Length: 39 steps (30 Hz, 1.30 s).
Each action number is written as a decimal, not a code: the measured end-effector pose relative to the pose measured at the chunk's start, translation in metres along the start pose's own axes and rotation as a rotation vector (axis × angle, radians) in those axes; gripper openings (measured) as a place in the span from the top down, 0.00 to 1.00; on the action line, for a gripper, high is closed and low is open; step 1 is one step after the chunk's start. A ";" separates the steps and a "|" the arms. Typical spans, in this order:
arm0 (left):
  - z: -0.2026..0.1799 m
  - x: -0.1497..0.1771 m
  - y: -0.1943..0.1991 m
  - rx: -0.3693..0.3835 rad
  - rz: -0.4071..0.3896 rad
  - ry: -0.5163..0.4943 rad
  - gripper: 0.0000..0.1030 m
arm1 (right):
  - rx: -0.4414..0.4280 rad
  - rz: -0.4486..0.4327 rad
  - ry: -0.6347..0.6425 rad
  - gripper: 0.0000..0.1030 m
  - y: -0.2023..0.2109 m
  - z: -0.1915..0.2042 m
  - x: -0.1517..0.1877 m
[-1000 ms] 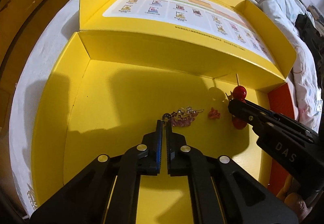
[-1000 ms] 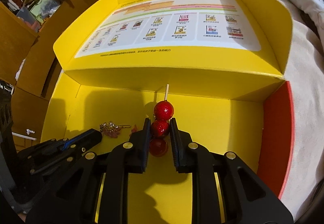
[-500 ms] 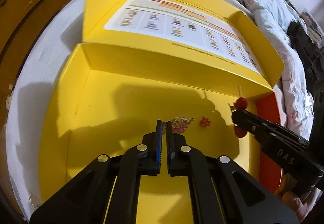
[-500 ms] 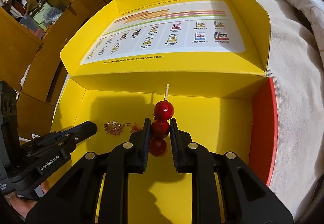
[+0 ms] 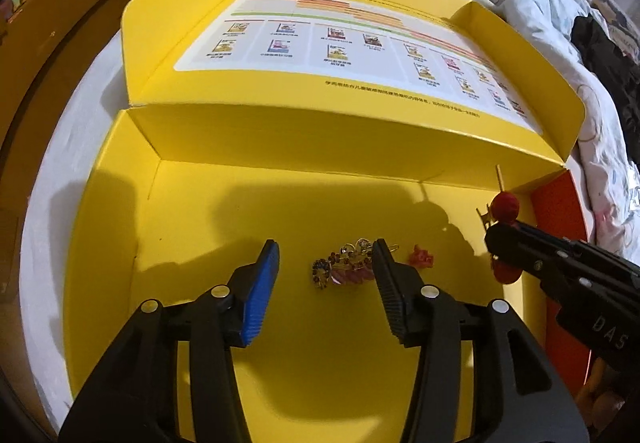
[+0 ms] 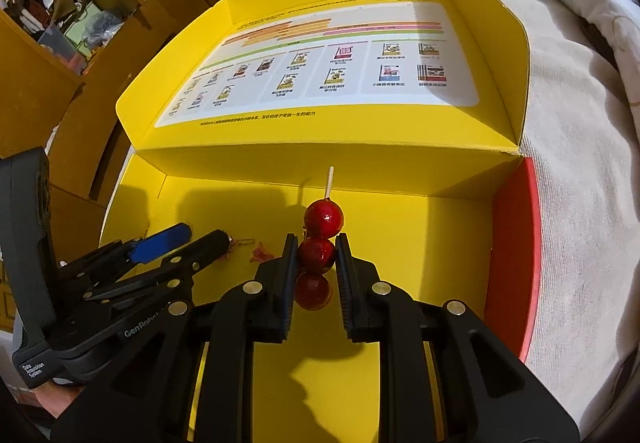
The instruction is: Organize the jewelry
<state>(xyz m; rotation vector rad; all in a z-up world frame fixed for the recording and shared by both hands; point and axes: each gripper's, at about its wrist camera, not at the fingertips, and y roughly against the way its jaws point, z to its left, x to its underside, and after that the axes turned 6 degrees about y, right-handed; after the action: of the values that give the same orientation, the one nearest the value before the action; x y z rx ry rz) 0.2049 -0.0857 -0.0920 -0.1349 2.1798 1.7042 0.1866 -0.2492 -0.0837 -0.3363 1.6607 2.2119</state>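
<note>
An open yellow box [image 5: 108,211] lies on a bed. On its floor rests a gold brooch with blue and pink stones [image 5: 344,267], and beside it a small red piece [image 5: 421,257]. My left gripper [image 5: 325,246] hovers over the brooch with its jaws opening; the brooch lies between the fingers, its right end at the right finger, and neither pad presses it. My right gripper [image 6: 317,243] is shut on a skewer of three red beads [image 6: 323,218], gripping the middle bead, stick end up. From the right wrist view the left gripper [image 6: 200,237] stands left of the skewer.
The box lid [image 6: 340,59] with a printed white sheet stands open behind the floor. An orange-red side wall [image 6: 512,251] closes the box on the right. Bedding [image 5: 540,3] lies beyond, and wooden furniture [image 6: 48,91] is at the left.
The left gripper's jaws went from shut to well apart, and the brooch now lies between its fingers. The right gripper keeps the bead skewer in the same place.
</note>
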 end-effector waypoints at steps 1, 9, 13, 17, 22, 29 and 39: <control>-0.002 0.000 0.000 0.006 0.004 -0.008 0.52 | 0.000 0.001 0.000 0.81 -0.001 0.000 0.000; -0.009 0.001 -0.006 0.021 -0.008 -0.057 0.43 | -0.006 0.004 0.004 0.81 -0.003 0.001 -0.001; -0.007 0.001 -0.005 0.019 -0.019 -0.049 0.52 | -0.006 0.001 0.001 0.81 -0.002 0.000 -0.001; -0.006 0.000 -0.005 0.034 -0.007 -0.029 0.76 | -0.007 -0.009 -0.004 0.81 0.003 -0.002 0.000; -0.003 0.001 -0.004 0.041 0.001 -0.009 0.78 | -0.008 -0.020 -0.009 0.81 0.009 -0.004 0.000; 0.002 0.000 0.003 0.070 0.007 0.019 0.89 | -0.012 -0.048 -0.012 0.81 0.024 -0.004 0.000; 0.007 0.003 0.030 0.102 0.000 0.049 0.90 | -0.028 -0.090 -0.014 0.81 0.058 0.001 0.012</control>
<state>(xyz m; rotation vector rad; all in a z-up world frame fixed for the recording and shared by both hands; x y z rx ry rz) 0.1950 -0.0712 -0.0671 -0.1507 2.2965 1.6019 0.1512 -0.2612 -0.0375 -0.3945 1.5775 2.1677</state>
